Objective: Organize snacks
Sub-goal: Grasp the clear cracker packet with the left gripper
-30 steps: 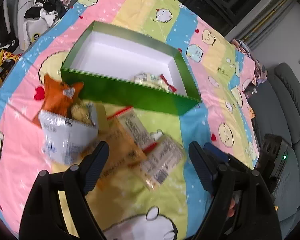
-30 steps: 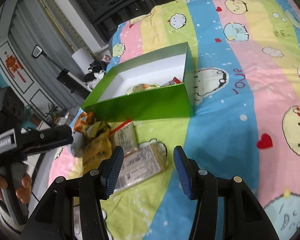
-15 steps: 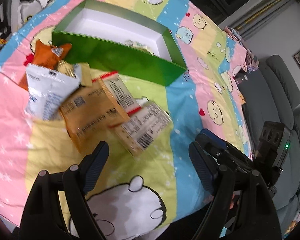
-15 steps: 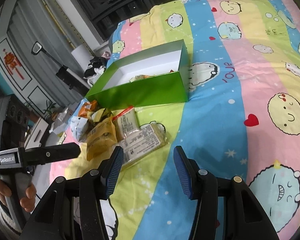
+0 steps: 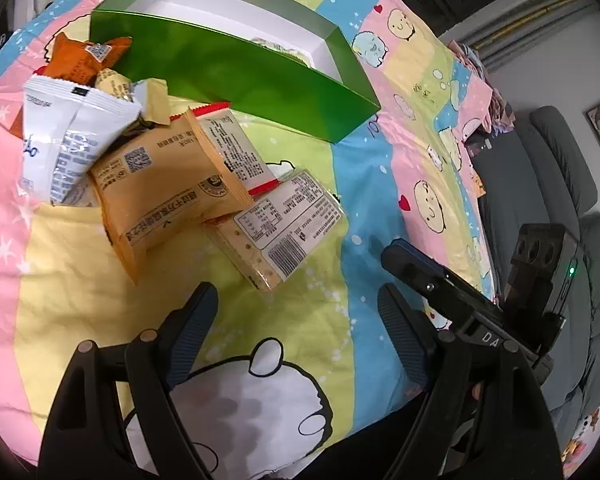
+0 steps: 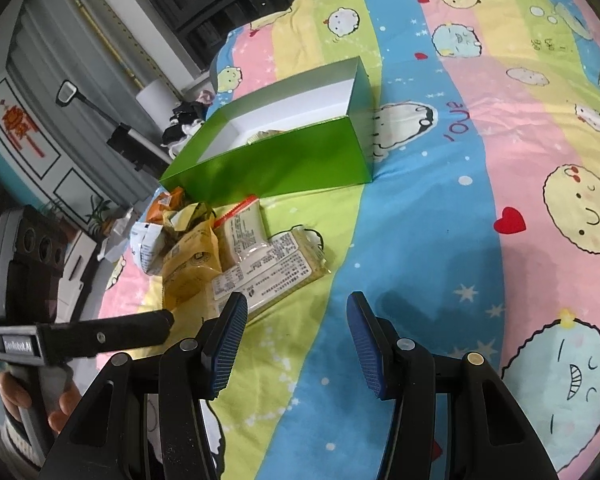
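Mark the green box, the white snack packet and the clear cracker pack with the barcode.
green box [image 5: 260, 84]: left wrist view, on its near outer wall.
white snack packet [image 5: 66, 136]: left wrist view, middle of the wrapper.
clear cracker pack [image 5: 284, 228]: left wrist view, on its printed label.

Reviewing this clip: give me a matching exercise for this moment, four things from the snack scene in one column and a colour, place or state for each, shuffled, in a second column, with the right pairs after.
Things
1. green box
2. white packet
3. clear cracker pack
4. left tool

Descriptions
A. open, nothing between its fingers
B. nearest the left tool, barcode label facing up
C. white inside, at least one snack already in it
D. at the left edge of the pile in the left wrist view, lying on other snacks

Pairs: 1-C, 2-D, 3-B, 4-A
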Available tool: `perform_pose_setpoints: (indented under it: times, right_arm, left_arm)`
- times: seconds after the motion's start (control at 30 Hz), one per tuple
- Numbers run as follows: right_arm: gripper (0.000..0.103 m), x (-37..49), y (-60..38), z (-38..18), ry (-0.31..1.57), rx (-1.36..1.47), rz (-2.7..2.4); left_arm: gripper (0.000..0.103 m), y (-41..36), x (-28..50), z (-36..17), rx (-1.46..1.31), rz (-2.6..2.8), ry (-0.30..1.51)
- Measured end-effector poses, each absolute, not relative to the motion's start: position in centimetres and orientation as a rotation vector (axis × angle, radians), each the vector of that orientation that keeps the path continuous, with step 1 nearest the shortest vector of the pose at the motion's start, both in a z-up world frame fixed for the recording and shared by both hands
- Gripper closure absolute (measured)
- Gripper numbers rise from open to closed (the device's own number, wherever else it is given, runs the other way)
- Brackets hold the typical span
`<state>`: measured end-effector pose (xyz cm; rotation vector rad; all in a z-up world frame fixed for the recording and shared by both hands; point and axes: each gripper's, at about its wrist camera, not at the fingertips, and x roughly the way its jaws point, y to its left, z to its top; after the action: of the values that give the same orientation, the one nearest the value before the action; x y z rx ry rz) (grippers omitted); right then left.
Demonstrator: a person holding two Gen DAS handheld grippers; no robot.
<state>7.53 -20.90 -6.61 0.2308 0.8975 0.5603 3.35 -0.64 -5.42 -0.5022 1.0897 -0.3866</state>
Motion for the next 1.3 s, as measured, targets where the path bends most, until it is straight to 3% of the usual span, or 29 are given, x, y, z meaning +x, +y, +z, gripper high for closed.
perform_pose_setpoints:
  times: [0.7,1.03,1.23,1.3]
  right_arm:
    - [0.05,13.5,-17.9,-8.5,0.938,0.154,0.601]
    - [0.051,14.5,-16.5,-9.6,0.983,0.129,0.695]
    - [0.063,13.3,-17.3,-9.6,0.984,0.131,0.682]
    - [0.063,12.8,-18.0,-9.8,0.987,0.161,0.678]
  left_arm:
    - [0.025,-1.4,4.9,-8.0,-0.505,-0.35,1.057]
    - [0.039,-1.4,5.4,-8.3,-0.477,-0.325,1.038]
    - [0.059,-0.6,5.4,-8.7,-0.488,-0.295,1.025]
    - [0.06,-0.6,5.2,-8.7,-0.478,-0.294,1.018]
